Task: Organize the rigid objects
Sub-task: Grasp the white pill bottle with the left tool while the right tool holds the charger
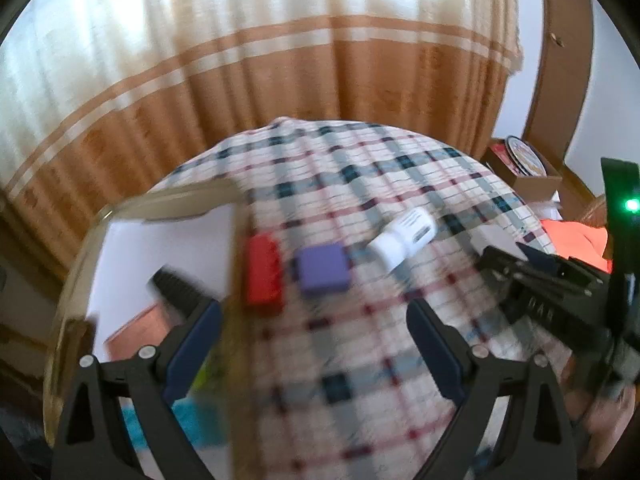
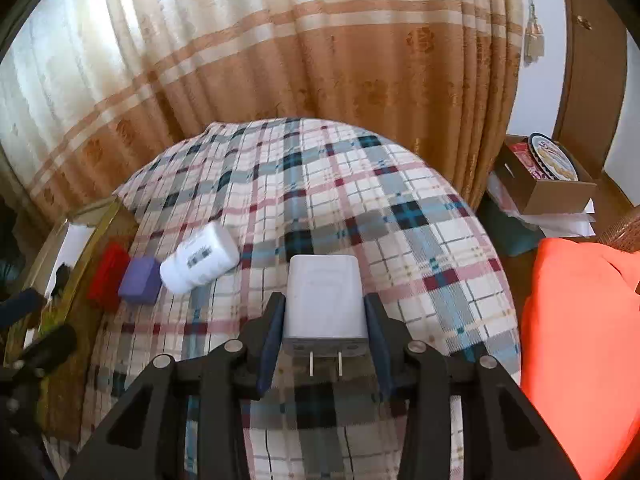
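Right gripper [image 2: 325, 320] tilts down over the plaid cloth [image 2: 400, 200], its pads clamped on a white charger [image 2: 325, 296], prongs toward the camera. Left gripper [image 1: 314, 332] hangs spread wide and empty; farther off lie a red block [image 1: 264, 274], purple block [image 1: 323, 269] and white bottle [image 1: 404, 240]

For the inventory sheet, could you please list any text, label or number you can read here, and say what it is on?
None can be read.
White bottle: printed label, too small and blurred.
White charger, held in the right gripper: no print legible.
Round tin in the cardboard box: a picture, any lettering illegible.
Red block, purple block: no print visible.
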A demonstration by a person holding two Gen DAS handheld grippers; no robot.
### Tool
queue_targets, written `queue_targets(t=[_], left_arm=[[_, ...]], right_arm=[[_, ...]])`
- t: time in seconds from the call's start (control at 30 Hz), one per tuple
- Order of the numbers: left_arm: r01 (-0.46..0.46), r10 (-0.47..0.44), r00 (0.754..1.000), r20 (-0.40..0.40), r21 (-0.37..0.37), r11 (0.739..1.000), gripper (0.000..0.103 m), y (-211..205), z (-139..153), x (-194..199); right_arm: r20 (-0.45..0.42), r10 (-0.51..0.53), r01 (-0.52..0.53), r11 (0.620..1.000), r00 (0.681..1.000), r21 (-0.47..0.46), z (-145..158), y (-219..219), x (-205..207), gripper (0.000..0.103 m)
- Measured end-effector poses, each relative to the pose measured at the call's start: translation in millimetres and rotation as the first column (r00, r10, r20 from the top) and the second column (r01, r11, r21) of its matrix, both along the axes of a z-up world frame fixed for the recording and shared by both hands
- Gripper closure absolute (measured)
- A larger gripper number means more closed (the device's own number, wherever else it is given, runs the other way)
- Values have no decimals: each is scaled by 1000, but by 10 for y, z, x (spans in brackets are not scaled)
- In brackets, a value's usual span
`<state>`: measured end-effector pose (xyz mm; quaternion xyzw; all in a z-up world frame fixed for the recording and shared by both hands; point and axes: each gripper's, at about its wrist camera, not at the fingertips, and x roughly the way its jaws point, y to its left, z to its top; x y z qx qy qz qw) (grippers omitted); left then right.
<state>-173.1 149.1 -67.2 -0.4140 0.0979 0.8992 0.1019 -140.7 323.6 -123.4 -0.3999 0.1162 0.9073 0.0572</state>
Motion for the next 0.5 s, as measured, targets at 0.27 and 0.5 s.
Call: queue_targets(t=[0.27,0.5], left_arm=[[67,-64,997,49,-61,996,13,551,-198,-493],[95,-85,986,147,-62,994,31,800,-451,-734]], right_arm=[[5,-53,53,996,999,-72,-41,224,-95,60],[6,-39,39,996,999,-81,-72,212,-108,60]])
